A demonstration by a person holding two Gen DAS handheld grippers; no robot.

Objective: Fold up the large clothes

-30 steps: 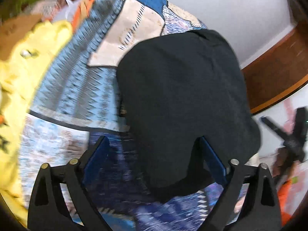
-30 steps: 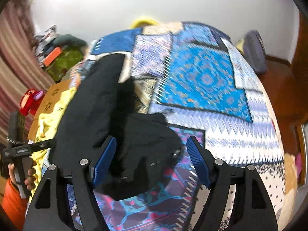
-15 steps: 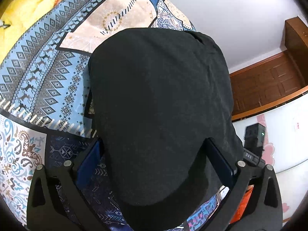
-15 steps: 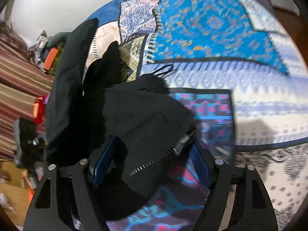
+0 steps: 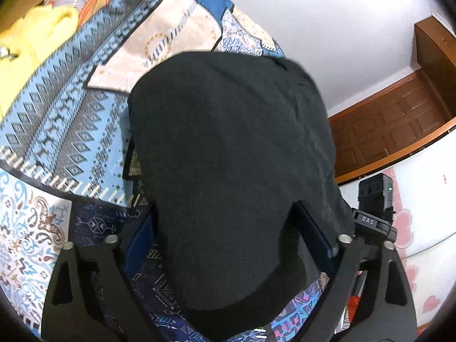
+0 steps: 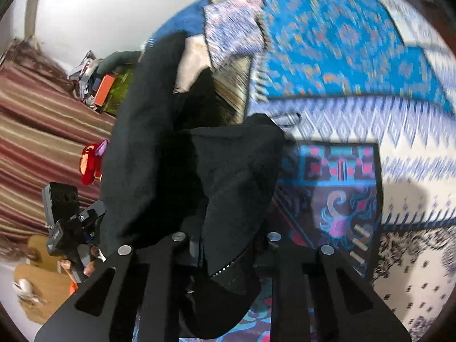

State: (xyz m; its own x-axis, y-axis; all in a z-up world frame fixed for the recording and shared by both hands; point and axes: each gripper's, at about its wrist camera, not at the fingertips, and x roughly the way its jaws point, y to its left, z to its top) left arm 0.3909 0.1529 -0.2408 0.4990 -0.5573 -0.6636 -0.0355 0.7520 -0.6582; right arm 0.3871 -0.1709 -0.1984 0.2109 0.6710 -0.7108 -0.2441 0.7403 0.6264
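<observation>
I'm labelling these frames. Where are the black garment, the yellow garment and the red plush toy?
black garment (image 5: 228, 156): left wrist view, middle of the spread fabric.
yellow garment (image 5: 34, 37): left wrist view, upper-left bunched part.
red plush toy (image 6: 91, 162): right wrist view, its body, left of the black cloth.

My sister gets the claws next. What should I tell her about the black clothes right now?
Left claw: open wide, black garment draped between its fingers, not pinched.
Right claw: shut on the same garment's zipper edge, lifting a bunch of it.
The rest of the garment lies on the patterned bedspread, stretching toward the far side.
Done: one edge picked up. Left: grip with the left claw, fold it over, smooth it flat.
</observation>
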